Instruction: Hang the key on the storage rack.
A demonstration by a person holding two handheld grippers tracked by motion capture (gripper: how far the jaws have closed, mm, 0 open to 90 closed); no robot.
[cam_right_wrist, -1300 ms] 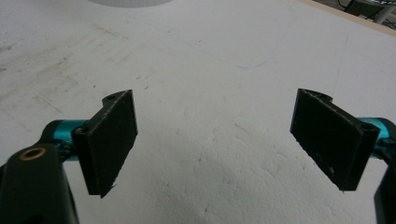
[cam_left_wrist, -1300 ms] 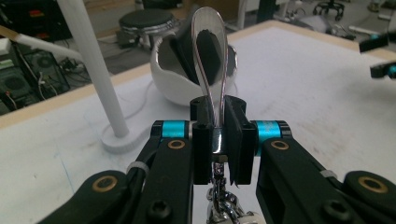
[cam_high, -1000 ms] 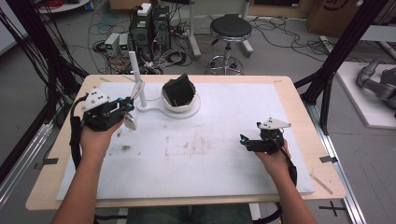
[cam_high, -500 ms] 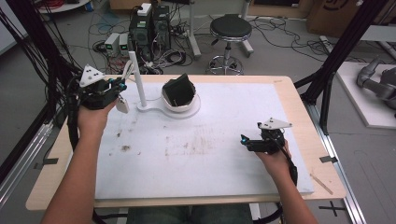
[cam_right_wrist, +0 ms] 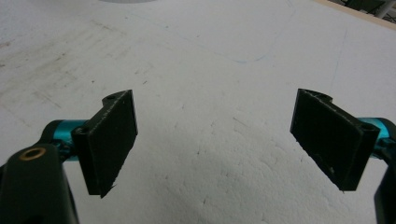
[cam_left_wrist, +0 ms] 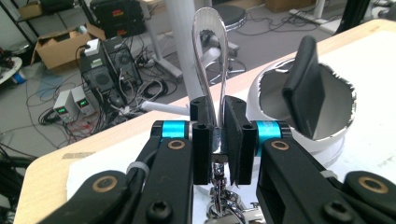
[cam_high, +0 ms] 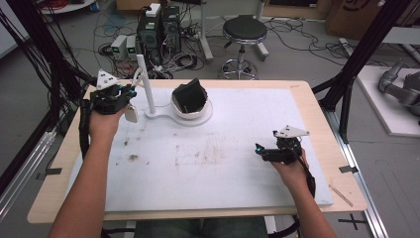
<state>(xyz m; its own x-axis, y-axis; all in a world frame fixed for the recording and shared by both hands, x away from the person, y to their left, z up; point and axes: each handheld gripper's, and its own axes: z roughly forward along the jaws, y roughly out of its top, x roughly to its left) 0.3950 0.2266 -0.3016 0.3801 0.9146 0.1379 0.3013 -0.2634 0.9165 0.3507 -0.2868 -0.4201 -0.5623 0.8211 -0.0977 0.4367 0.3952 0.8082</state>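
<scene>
My left gripper (cam_high: 130, 94) has moved toward the far left corner of the worktop (cam_high: 317, 119) and now sits just beside the white post (cam_high: 145, 84). It is clenched on a silver loop (cam_left_wrist: 211, 70) with a small white tag (cam_high: 131, 114) hanging below. My right gripper (cam_high: 265, 150) rests released on the worktop's right side.

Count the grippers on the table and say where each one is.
2. The left gripper is at the far left by the white post; the right gripper rests near right on the white mat.
</scene>
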